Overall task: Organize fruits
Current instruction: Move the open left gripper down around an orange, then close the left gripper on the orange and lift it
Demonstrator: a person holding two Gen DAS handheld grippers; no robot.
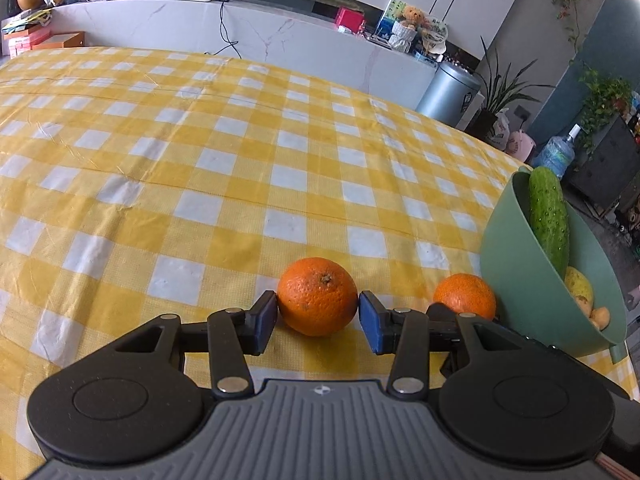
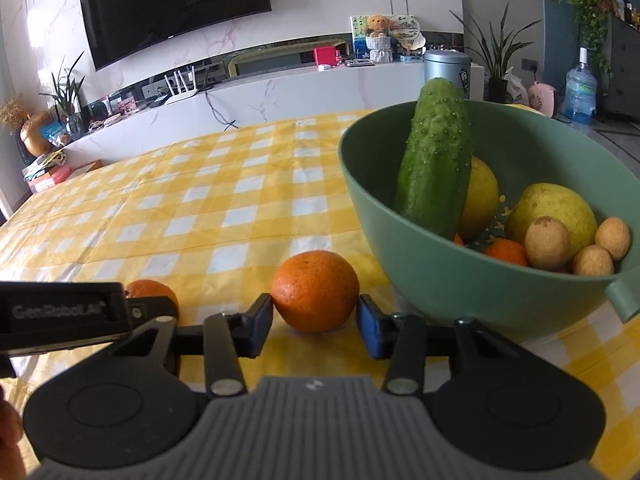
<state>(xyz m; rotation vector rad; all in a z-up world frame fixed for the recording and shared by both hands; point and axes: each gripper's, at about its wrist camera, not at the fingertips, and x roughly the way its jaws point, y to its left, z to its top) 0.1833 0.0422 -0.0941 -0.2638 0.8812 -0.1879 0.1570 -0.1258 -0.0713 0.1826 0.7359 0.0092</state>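
Two oranges sit on the yellow checked tablecloth next to a green bowl. My left gripper has its blue pads against both sides of the larger orange, which still rests on the cloth. The second orange lies to its right, close to the bowl. My right gripper is shut on that second orange, pads touching its sides. In the right wrist view the left gripper's body shows at the left edge, hiding most of its orange.
The bowl holds an upright cucumber, yellow pears, small brown round fruits and a small orange. The table's right edge runs just past the bowl. A white marble counter with clutter stands behind the table.
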